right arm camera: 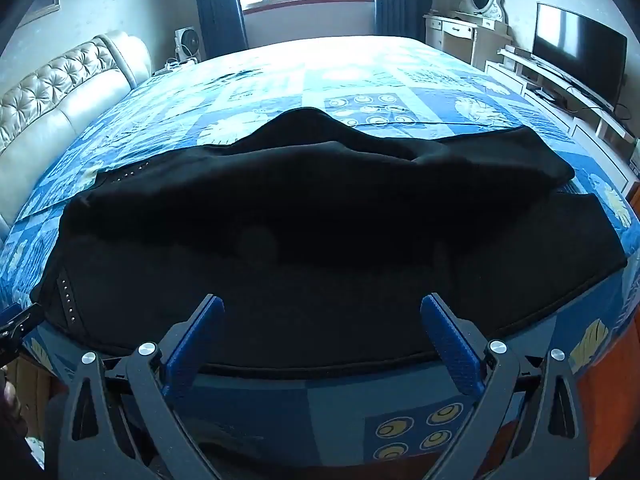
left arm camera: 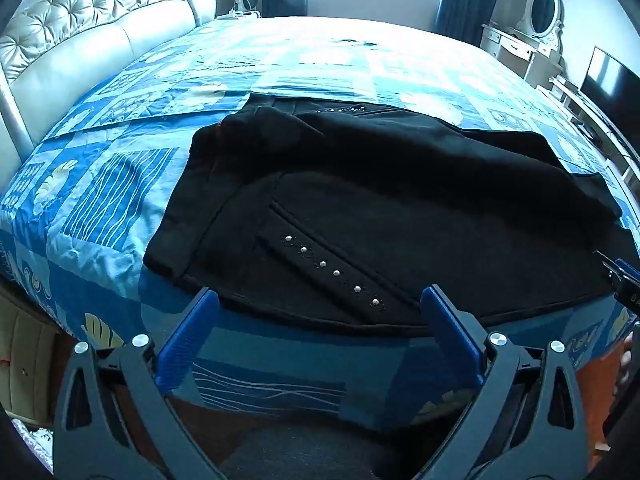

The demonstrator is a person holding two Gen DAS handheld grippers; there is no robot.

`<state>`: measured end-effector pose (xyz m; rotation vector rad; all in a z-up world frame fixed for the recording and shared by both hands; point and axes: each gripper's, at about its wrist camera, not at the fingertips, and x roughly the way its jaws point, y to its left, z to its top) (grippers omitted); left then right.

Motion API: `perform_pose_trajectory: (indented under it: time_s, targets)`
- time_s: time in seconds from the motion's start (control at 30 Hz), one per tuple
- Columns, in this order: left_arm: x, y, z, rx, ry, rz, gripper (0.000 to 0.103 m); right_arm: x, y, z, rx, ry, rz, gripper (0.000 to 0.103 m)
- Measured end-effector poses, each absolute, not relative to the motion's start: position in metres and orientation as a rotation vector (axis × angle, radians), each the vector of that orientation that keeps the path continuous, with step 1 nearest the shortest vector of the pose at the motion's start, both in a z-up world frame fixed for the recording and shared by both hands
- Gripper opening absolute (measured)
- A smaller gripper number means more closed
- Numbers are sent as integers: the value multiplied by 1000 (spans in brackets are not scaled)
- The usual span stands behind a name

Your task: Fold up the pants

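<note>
The black, stud-trimmed fabric pants (left arm camera: pixel 380 208) lie partly folded along the bed's near edge; your left claw (left arm camera: pixel 320 312) and right claw (right arm camera: pixel 320 320) both hover spread wide, holding nothing; take the near hem at two well-separated spots, lift evenly, and lay it across without bunching; the blue patchwork quilt (left arm camera: pixel 120 184) is soft, so drag nothing; a tufted cream headboard (left arm camera: pixel 80 40) stands left, a television (right arm camera: pixel 580 52) right.

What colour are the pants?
Black, with silver studs; the pants show best in the left wrist view.
</note>
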<state>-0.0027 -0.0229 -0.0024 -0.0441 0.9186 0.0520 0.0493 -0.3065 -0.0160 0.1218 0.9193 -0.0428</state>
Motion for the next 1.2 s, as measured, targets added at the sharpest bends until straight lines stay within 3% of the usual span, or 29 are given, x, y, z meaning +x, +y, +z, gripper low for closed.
perform_pose_trajectory:
  time_s: [1.2]
  targets:
    - [-6,-22,2,-46,902,55,101,47,-302,-18,99,921,-35,98]
